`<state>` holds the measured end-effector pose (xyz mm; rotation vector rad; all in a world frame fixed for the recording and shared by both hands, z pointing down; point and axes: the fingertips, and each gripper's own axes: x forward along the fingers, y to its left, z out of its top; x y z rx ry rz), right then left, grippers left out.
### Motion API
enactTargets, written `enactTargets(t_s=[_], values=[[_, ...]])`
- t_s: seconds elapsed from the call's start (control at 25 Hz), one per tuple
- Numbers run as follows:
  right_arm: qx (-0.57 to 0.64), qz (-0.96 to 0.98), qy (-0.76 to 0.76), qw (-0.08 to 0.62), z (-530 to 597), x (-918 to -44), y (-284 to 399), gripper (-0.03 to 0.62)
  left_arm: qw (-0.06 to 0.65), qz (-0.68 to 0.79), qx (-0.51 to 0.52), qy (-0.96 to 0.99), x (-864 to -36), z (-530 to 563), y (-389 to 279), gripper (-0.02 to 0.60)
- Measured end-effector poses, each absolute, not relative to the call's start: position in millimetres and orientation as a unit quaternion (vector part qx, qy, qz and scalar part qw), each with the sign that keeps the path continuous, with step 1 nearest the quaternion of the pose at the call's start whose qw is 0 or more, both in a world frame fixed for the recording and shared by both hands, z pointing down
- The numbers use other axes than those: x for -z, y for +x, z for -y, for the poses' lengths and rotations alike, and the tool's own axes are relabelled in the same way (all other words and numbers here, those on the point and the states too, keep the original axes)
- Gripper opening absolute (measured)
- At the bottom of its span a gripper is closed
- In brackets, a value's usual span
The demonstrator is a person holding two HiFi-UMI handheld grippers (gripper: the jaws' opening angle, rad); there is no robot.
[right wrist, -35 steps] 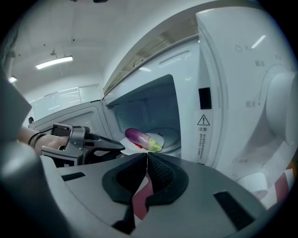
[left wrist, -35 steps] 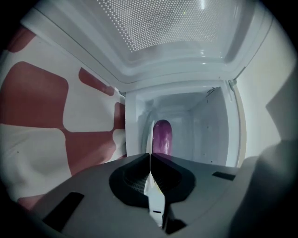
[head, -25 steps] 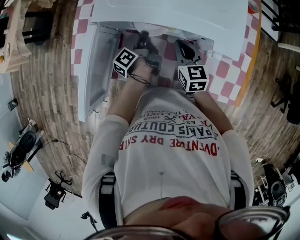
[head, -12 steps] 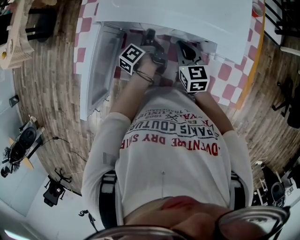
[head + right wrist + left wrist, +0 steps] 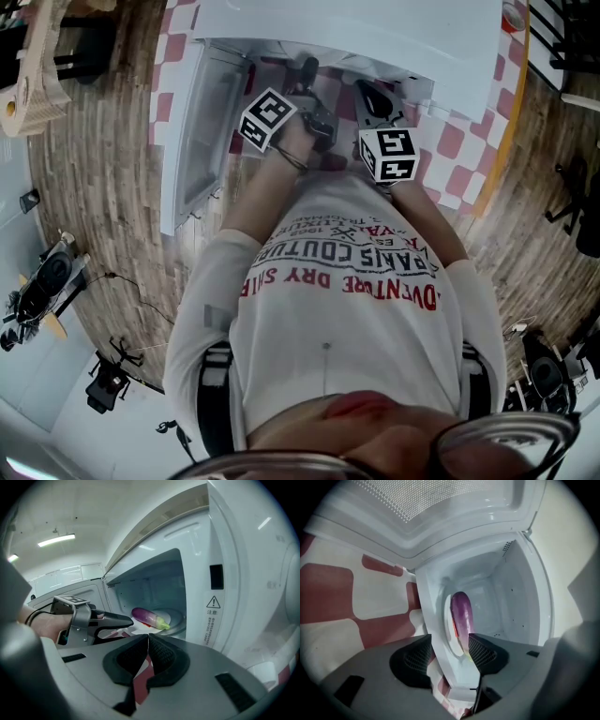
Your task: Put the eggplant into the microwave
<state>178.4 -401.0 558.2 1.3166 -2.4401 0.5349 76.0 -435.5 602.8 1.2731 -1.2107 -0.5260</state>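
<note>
- The microwave [image 5: 525, 597] stands on the checked bench [image 5: 328, 588]. Its door [image 5: 440, 508] is swung wide to the left, so my way back out is free on that side.
- My left tool [image 5: 450, 641] has just been opening, and its jaws now stand wide apart. The near end of the eggplant [image 5: 461, 616] shows between the tips, but neither pad presses on it, so I judge it released.
- The eggplant lies on its side on the turntable plate [image 5: 446, 637] inside the cavity, towards the front edge of the plate. Its green stem end points right.
- The step in hand, as I read it, is backing the left tool out. I want to draw straight back along the line it points, with the jaws kept wide.
- The right pad is just beside the stem end, so any sideways drift could nudge the eggplant and roll it off the plate.
- I should also keep low enough to clear the cavity's top edge.
- My right tool [image 5: 147, 641] hangs before the opening with its jaws closed on nothing, and is best held there.
</note>
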Motion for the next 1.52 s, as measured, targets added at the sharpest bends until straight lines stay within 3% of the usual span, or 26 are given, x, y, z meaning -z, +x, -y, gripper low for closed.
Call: enactTargets(t_s=[0.12, 0.16, 0.2, 0.24, 0.36, 0.56, 0.64, 1.0, 1.24, 1.52], values=[[-0.181, 0.853, 0.464, 0.156, 397, -554, 179, 0.026, 0.577, 0.537, 0.167, 0.592, -599, 422, 76, 0.232], [-0.179, 0.853, 0.465, 0.155, 396, -553, 179, 0.026, 0.558, 0.547, 0.137, 0.608, -598, 418, 74, 0.172], [-0.178, 0.853, 0.465, 0.154, 394, -551, 179, 0.026, 0.535, 0.557, 0.108, 0.625, -596, 414, 72, 0.070], [-0.176, 0.854, 0.466, 0.152, 392, -548, 178, 0.026, 0.509, 0.564, 0.084, 0.645, -591, 410, 72, 0.043], [-0.167, 0.855, 0.469, 0.147, 384, -541, 178, 0.026, 0.409, 0.564, 0.024, 0.717, -569, 402, 77, 0.034], [-0.131, 0.849, 0.492, 0.141, 372, -519, 186, 0.026, 0.168, 0.536, -0.066, 0.825, -512, 382, 99, 0.034], [-0.114, 0.845, 0.505, 0.133, 367, -508, 191, 0.026, 0.112, 0.531, -0.079, 0.836, -496, 374, 103, 0.034], [-0.092, 0.845, 0.512, 0.121, 337, -493, 197, 0.026, 0.032, 0.496, -0.088, 0.863, -465, 344, 123, 0.034], [-0.081, 0.849, 0.508, 0.120, 325, -485, 192, 0.026, 0.044, 0.494, -0.078, 0.865, -457, 334, 123, 0.034], [-0.074, 0.846, 0.515, 0.119, 321, -479, 196, 0.026, 0.010, 0.498, -0.082, 0.863, -440, 330, 116, 0.034]])
